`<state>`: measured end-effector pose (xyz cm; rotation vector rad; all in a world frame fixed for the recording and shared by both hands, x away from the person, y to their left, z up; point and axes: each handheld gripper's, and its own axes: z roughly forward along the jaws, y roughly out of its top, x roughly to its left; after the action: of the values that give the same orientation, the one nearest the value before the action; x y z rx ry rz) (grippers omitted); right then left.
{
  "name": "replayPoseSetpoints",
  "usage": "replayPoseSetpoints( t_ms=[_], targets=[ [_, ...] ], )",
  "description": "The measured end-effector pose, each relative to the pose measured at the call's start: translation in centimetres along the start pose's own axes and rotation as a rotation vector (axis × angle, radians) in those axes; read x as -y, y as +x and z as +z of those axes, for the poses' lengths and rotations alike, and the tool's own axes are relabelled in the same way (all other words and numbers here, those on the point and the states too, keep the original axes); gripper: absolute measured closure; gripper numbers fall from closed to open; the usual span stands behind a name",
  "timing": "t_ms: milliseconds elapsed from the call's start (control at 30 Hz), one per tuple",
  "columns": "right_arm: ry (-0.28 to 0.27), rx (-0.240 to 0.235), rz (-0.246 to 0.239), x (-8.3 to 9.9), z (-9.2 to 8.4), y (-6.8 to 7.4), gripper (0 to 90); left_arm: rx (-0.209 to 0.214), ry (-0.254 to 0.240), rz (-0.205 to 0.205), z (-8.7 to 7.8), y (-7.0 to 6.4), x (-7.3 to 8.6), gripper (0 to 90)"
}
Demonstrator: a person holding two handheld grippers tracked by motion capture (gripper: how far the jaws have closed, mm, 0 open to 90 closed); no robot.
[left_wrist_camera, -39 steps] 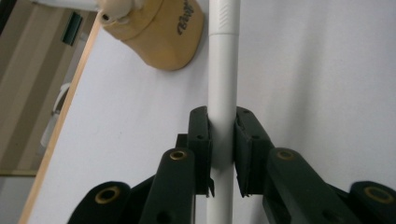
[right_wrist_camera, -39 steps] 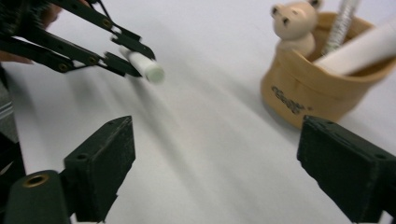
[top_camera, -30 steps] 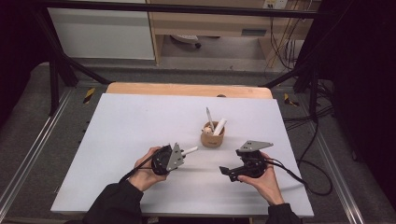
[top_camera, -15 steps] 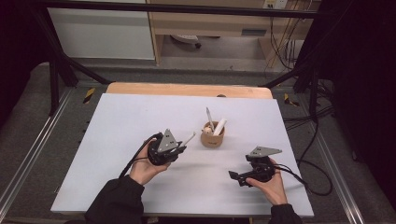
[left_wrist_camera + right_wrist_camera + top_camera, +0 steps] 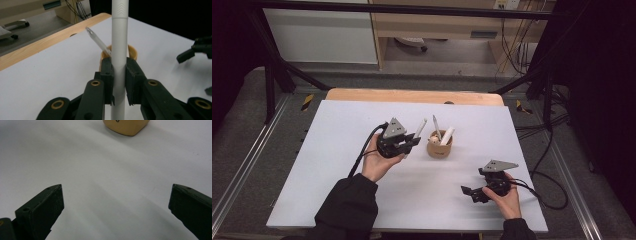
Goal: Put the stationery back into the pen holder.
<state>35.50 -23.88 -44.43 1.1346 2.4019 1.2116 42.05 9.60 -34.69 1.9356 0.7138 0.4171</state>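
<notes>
My left gripper (image 5: 411, 143), left of centre in the high view, pinches a white pen (image 5: 119, 53) just beside the wooden cup (image 5: 439, 148). I'd tilt the pen upright over the rim and clear the pens already inside before releasing. My right gripper (image 5: 473, 193), lower right, rests spread wide and holds nothing.

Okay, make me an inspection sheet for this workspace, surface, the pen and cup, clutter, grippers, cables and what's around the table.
Surface: white tabletop with a bare wooden strip along the far edge.
Job's things: white pen clamped in the left gripper, raised beside the wooden cup; the cup holds a clear pen and another white one.
Clutter: nothing seen.
Grippers: left shut on the pen; right gripper open, low near the table's front, holding nothing.
Cables: one black cable trails from each gripper.
Surroundings: metal frame rails, grey floor, pale cabinets beyond.
</notes>
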Motion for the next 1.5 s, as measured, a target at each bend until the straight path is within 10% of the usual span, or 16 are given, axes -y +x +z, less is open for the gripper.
replayPoseSetpoints(
  t_ms=[667, 1500],
  targets=[
    [-0.004, -0.003, -0.001, 0.3, -0.1, -0.3, 1.0, -0.012, -0.066, -0.089, 4.3, 0.4, -4.5, 77.7],
    [-0.014, -0.017, 0.004, 0.3, -0.1, -0.3, 1.0, -0.012, -0.092, -0.067, 9.8, -0.5, -6.1, 77.7]
  ],
)
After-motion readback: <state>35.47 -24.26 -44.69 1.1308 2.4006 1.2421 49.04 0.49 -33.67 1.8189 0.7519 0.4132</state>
